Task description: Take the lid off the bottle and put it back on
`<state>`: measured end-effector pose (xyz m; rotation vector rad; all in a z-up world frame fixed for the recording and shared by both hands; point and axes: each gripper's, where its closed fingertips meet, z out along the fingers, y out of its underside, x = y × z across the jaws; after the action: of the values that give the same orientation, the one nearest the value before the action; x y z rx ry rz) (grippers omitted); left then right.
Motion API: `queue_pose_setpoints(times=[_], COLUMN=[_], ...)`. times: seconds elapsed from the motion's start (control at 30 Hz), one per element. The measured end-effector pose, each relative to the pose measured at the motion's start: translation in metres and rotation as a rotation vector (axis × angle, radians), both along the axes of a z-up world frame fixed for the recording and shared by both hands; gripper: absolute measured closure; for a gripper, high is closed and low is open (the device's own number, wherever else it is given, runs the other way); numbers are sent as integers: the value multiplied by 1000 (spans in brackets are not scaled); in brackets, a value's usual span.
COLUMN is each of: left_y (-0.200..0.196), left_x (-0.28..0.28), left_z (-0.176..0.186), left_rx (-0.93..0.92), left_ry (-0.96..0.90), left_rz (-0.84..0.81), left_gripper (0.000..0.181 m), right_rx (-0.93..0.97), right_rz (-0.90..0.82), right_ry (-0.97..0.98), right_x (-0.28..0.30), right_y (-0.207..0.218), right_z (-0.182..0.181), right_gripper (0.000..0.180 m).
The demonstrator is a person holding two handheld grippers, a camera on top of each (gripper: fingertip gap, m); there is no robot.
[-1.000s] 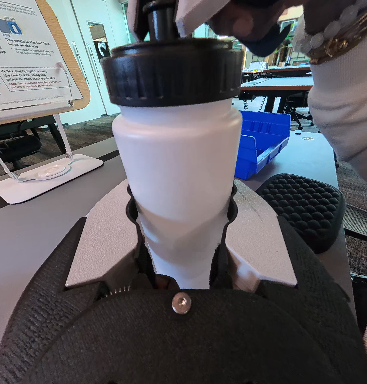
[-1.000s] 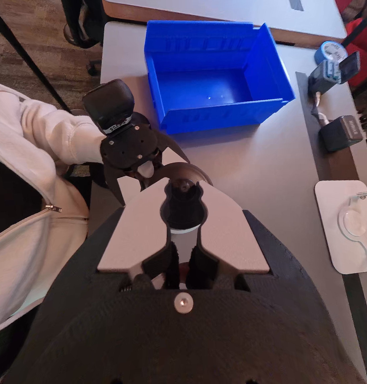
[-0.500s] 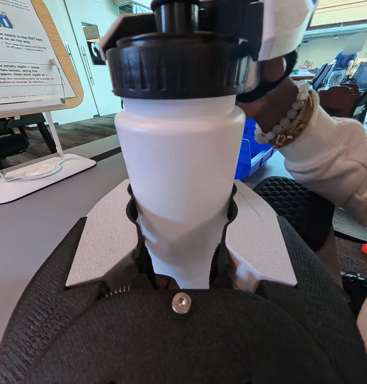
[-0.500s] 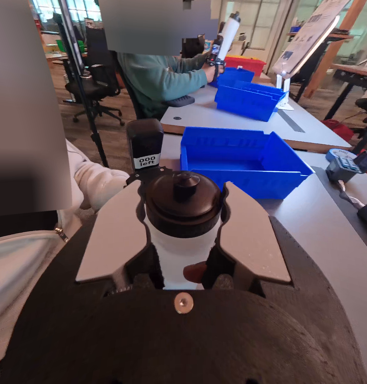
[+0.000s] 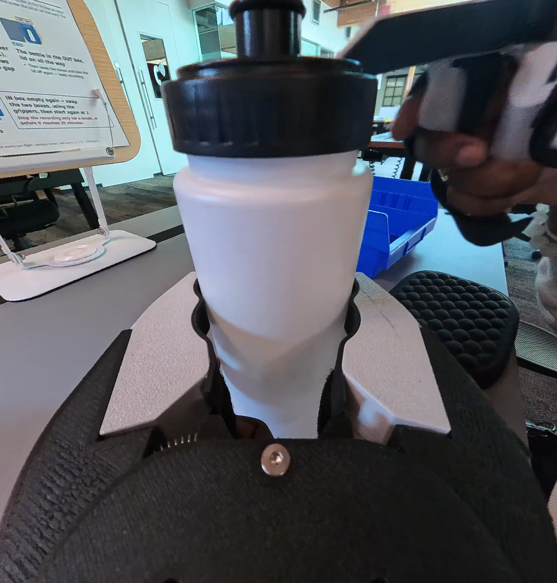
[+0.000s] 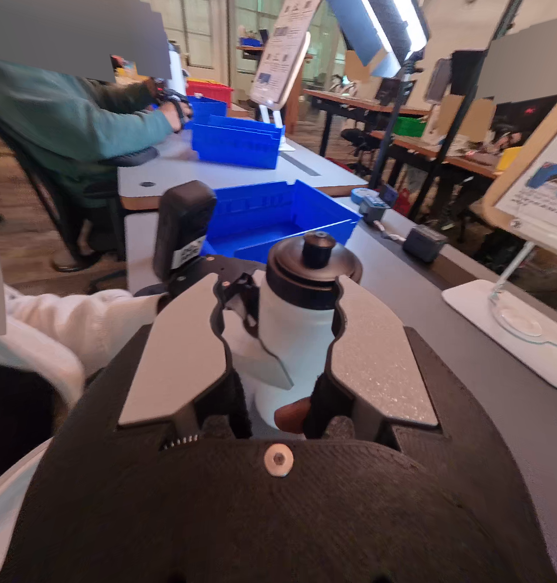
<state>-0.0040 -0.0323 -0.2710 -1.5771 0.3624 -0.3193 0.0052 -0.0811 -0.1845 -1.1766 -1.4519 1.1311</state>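
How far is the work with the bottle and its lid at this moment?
Done: the left gripper has the white bottle clamped upright. The black lid sits on the bottle; whether it was already removed once cannot be told. In hand: the right gripper, jaws open, is beside the lid, not clamping it. Left: grip and turn the lid.

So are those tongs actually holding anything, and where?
The left tongs clamp the white bottle around its lower body. The right tongs are open, beside the black lid, gripping nothing.
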Motion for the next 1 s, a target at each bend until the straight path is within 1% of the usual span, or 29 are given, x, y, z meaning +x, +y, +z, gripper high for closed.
queue_pose_setpoints(times=[0.07,0.13,0.2,0.23,0.3,0.33,0.4,0.47,0.6,0.7,0.77,0.8,0.83,0.87,0.93,1.0], left_y=[1,1,1,0,0,-1,-1,-1,0,-1,-1,-1,-1,0,0,0], left_x=[1,2,2,2,3,4,5,4,5,1,-1,-2,-2,-1,1,0], left_z=[0,0,0,0,0,0,0,0,0,0,0,0,0,0,0,0], left_rx=[-1,-3,0,1,4,5,6,6,1,2,2,2,3,1,-1,1], left_ry=[6,8,5,4,4,3,4,4,10,2,-6,-8,-2,4,9,6], left_rz=[-1,-3,-10,-14,-24,-32,-35,-28,-19,-3,6,7,4,2,-1,-3], left_gripper=[95,95,95,95,95,95,95,95,95,95,95,95,95,95,95,95], right_rx=[-20,-14,21,17,-17,-34,-46,-66,-47,-28,-22,-14,-3,-3,23,29], right_rz=[101,70,79,120,255,308,366,374,273,215,203,222,274,308,249,192], right_ry=[4,60,106,85,-13,-40,-40,-15,1,25,31,30,28,25,31,84], right_x=[11,13,7,1,-13,-19,-30,-33,-25,-9,4,11,19,25,23,17], right_y=[-12,0,12,13,8,6,6,6,6,2,-2,-7,-15,-20,-7,11], right_z=[3,13,18,13,-7,-13,-19,-17,-19,-19,-19,-19,-20,-19,-16,-6], right_gripper=[133,127,106,95,73,69,73,82,74,74,81,91,113,120,116,112])
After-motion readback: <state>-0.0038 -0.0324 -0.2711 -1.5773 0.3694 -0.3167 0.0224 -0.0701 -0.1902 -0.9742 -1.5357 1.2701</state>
